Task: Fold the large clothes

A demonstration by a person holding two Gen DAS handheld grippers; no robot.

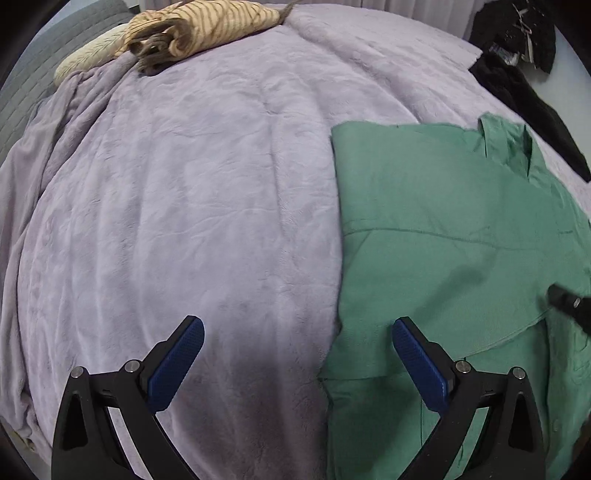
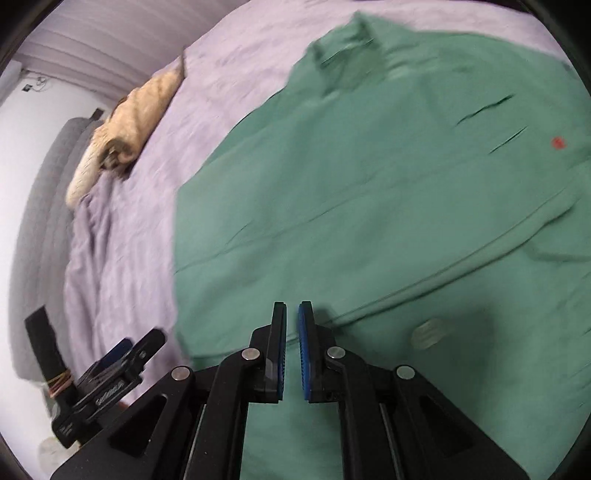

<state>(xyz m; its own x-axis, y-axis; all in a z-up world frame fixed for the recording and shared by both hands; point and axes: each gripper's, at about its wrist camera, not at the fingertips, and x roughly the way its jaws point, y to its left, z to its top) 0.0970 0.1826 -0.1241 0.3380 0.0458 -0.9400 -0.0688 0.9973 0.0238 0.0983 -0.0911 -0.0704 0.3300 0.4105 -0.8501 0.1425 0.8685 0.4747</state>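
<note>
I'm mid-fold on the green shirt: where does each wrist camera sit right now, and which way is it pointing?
Left wrist view: above the lilac plush bedspread, facing the headboard end; left hand-held gripper open beside the green collared shirt.
Right wrist view: low over the green collared shirt, facing its collar; right hand-held gripper nearly shut, holding nothing visible.
Shared: shirt, bedspread, tan striped folded cloth. Each view also catches the other gripper at its edge.

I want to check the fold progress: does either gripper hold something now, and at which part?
Nothing is held. The left gripper is wide open above the green shirt edge; the right gripper is almost shut, with nothing between its pads.
</note>
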